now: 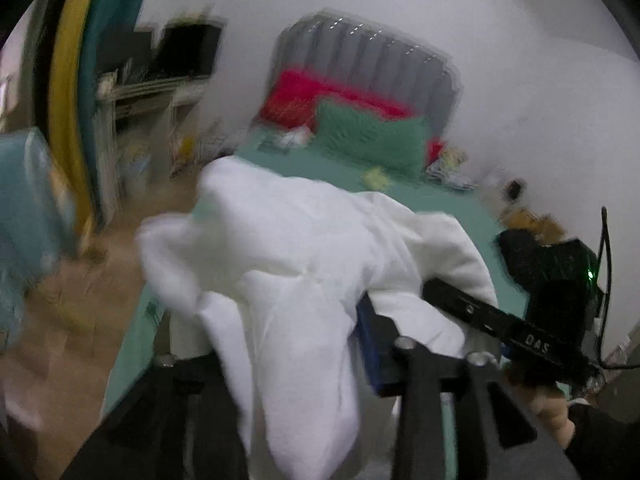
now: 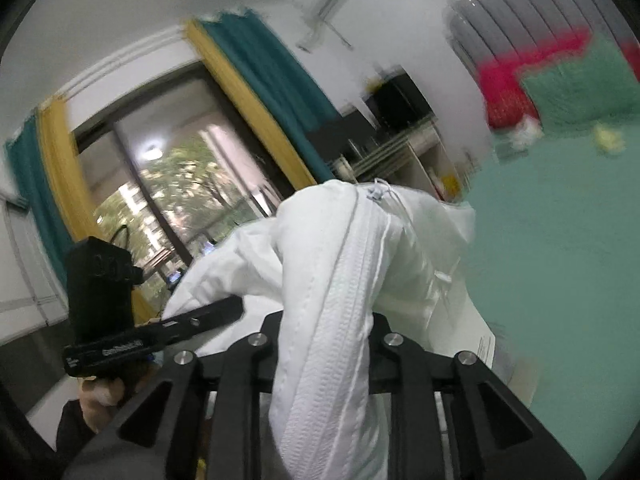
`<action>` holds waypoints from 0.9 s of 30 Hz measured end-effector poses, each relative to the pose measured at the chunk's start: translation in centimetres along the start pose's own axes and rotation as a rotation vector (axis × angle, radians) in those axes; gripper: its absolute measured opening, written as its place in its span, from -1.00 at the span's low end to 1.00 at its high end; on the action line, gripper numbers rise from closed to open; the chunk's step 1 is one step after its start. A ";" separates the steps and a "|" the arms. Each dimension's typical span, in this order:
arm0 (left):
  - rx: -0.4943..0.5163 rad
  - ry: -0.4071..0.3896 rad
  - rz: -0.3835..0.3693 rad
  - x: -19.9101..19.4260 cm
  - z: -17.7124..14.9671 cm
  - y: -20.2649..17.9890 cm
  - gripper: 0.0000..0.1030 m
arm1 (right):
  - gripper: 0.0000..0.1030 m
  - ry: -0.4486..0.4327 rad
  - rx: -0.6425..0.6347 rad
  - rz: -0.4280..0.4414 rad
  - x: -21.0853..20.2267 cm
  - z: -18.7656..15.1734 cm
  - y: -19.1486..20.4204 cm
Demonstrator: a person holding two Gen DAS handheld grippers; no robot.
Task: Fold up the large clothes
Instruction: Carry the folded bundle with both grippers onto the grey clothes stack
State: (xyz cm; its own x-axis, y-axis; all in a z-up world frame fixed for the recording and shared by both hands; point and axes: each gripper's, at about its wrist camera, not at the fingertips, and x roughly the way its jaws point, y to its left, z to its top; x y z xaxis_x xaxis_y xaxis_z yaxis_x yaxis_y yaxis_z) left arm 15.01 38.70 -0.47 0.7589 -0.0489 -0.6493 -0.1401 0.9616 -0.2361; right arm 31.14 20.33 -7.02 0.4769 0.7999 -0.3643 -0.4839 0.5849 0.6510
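Both the left gripper [image 1: 320, 344] and right gripper [image 2: 324, 344] have their jaws clamped on the white garment [image 2: 340, 272], lifted above the bed [image 2: 560, 260]. The bunched, thick fabric could slip free or fold unevenly.

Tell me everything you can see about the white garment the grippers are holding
The white garment looks like a thin, slightly crinkled fabric with a textured white zipper strip and stitched seam running down it. A thin white drawstring shows near its top. It is bunched and lifted above the teal bed, not laid flat. The right gripper and left gripper each have cloth draped between their fingers, apparently clamped. A white label hangs at its lower right edge.
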 end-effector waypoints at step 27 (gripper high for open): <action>-0.022 -0.077 0.146 -1.4 -5.0 -1.6 0.57 | 0.78 0.083 -0.013 -0.269 -1.2 -5.0 -4.9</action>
State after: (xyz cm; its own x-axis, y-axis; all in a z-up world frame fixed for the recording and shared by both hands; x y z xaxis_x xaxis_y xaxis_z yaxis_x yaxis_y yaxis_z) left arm 10.98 35.83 -2.83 0.7762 0.1122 -0.6205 -0.2653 0.9508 -0.1598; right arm 29.28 17.13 -13.11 0.5277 0.6237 -0.5766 -0.3576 0.7789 0.5152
